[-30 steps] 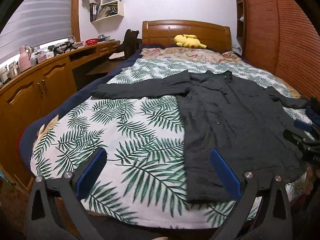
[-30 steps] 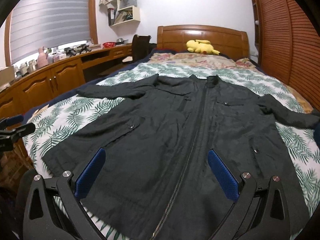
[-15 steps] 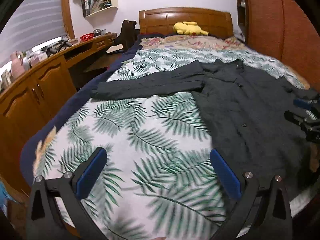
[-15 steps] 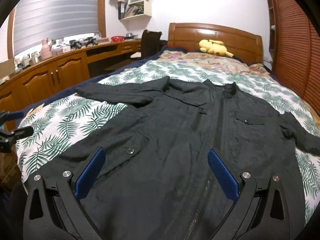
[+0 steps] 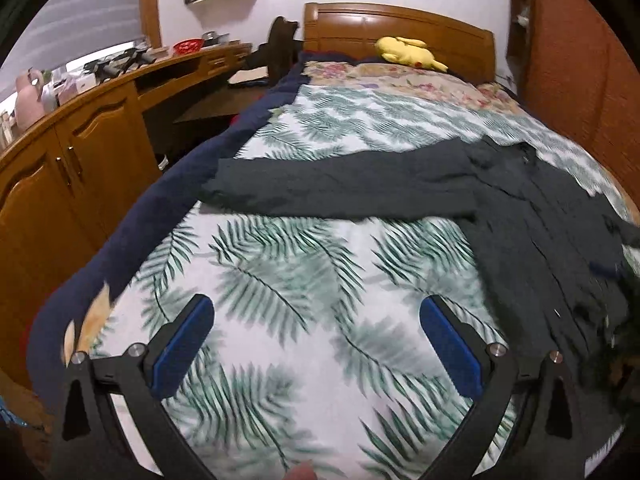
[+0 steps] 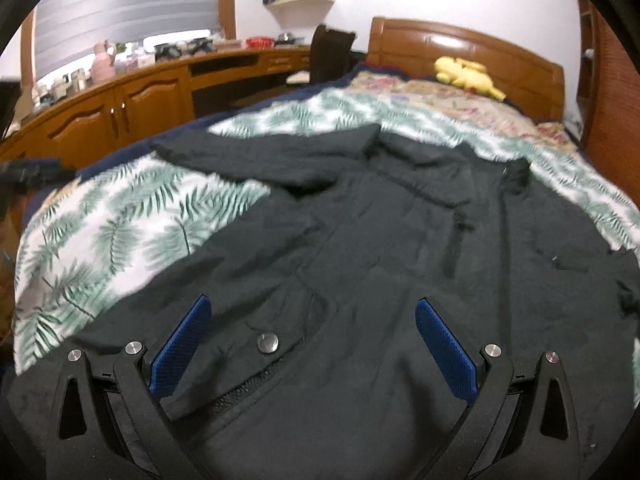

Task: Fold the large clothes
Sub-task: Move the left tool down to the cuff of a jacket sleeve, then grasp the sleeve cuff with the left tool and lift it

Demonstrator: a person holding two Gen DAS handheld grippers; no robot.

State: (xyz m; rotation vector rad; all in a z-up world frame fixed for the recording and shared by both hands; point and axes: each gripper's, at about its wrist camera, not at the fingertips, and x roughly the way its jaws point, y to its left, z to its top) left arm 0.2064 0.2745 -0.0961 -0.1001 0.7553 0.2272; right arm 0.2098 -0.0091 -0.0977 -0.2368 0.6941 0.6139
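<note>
On the bed (image 5: 304, 280), a dark jacket (image 6: 380, 248) lies spread flat toward the right edge, one sleeve (image 5: 340, 184) reaching the left edge. Only the right view shows its pocket snap (image 6: 267, 342), between the wide-spread fingers of the right hand-held gripper (image 6: 312, 344). The left hand-held gripper (image 5: 316, 344), equally wide, hovers over bare leaf-print cover; a wooden counter (image 5: 80, 120) flanks the bed.

The left gripper with blue-padded black fingers (image 5: 316, 346) now hangs over bare palm-leaf printed bedsheet (image 5: 280, 280), further up the bed than a second ago; the dark grey zip-front jacket (image 5: 540, 216) has slid to its right. The right gripper (image 6: 312, 346) has dropped closer over the jacket's front, a silver snap button (image 6: 267, 343) now between its spread fingers.
</note>
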